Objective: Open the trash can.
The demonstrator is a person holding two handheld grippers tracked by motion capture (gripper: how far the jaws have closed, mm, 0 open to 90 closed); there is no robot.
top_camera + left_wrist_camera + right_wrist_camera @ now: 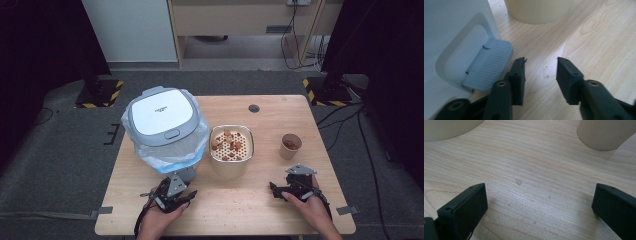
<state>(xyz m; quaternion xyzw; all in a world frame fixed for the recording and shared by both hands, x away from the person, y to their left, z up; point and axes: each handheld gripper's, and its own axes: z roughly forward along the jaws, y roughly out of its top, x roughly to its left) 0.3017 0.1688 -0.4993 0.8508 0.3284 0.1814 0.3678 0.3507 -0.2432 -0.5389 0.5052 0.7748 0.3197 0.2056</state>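
Left gripper (172,196) low at the near-left of the light wooden table (270,210), jaws parted with nothing between them, set right beside the ribbed grey foot pedal (489,65) at the base of the white pedal bin with a grey-rimmed lid (161,119) — apparently lined up to press that pedal and lift the lid. Bin standing at the table's left, lid down, a pale blue plastic liner (192,150) spilling over its rim.

Just right of the bin, touching or nearly so: a cream square container (231,167) with a perforated insert carrying brownish scraps (227,145) — probably placed close so its contents can be tipped into the bin once open. Farther right, well apart, a small tan paper cup (290,146) with something dark inside.

Right gripper (295,187) resting near the table's near-right, jaws spread wide over bare wood, gripping nothing — seemingly waiting between container and cup. Fine crumbs scattered across the near tabletop.
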